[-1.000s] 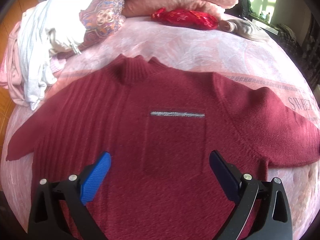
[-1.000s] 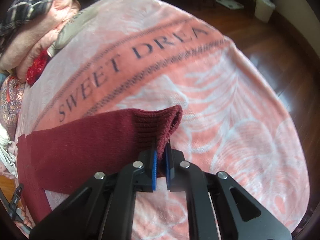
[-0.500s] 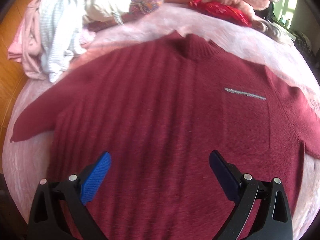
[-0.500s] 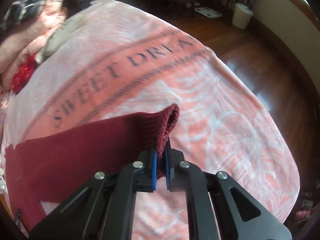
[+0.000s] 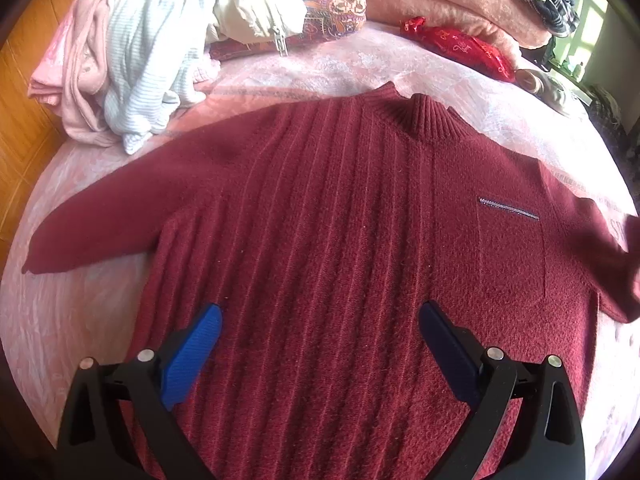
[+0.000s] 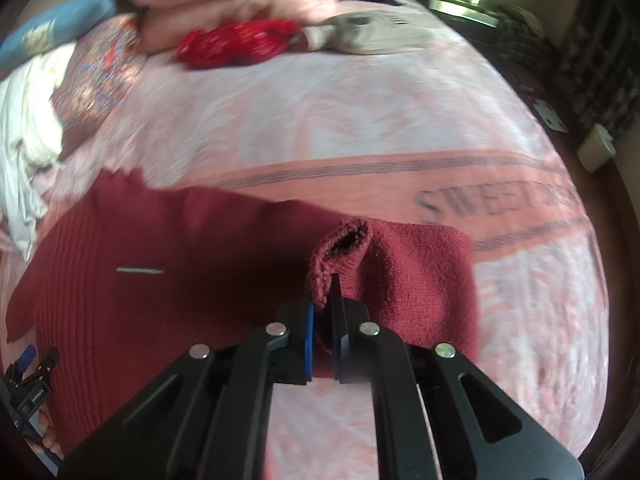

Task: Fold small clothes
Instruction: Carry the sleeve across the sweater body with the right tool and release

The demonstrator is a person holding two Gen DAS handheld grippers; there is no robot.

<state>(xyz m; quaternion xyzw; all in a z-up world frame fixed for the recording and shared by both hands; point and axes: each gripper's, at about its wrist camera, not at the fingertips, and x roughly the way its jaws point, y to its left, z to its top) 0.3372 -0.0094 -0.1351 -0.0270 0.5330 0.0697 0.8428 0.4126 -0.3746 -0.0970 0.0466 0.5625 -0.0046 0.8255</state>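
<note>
A dark red knitted sweater (image 5: pixel 340 220) lies front up on a pink blanket (image 5: pixel 80 312), with its collar (image 5: pixel 420 120) at the far side and a zipped chest pocket (image 5: pixel 509 210) on the right. My left gripper (image 5: pixel 320 332) hangs open above the sweater's lower body, nothing between its blue pads. My right gripper (image 6: pixel 323 300) is shut on the cuff (image 6: pixel 340 248) of the right sleeve, lifted and doubled back over the sweater (image 6: pixel 160 264). The left sleeve (image 5: pixel 100 224) lies stretched out flat.
A heap of white, pink and patterned clothes (image 5: pixel 132 52) sits at the far left. Folded pink blankets (image 5: pixel 440 0) and a red cloth (image 5: pixel 460 46) lie along the far edge. Wooden floor (image 5: pixel 20 128) shows left of the bed. The blanket reads "SWEET" (image 6: pixel 480 200).
My right gripper has carried the sleeve cuff leftward, from out over the blanket to above the sweater body, folding the sleeve. My left gripper has drifted left over the sweater, staying open.
</note>
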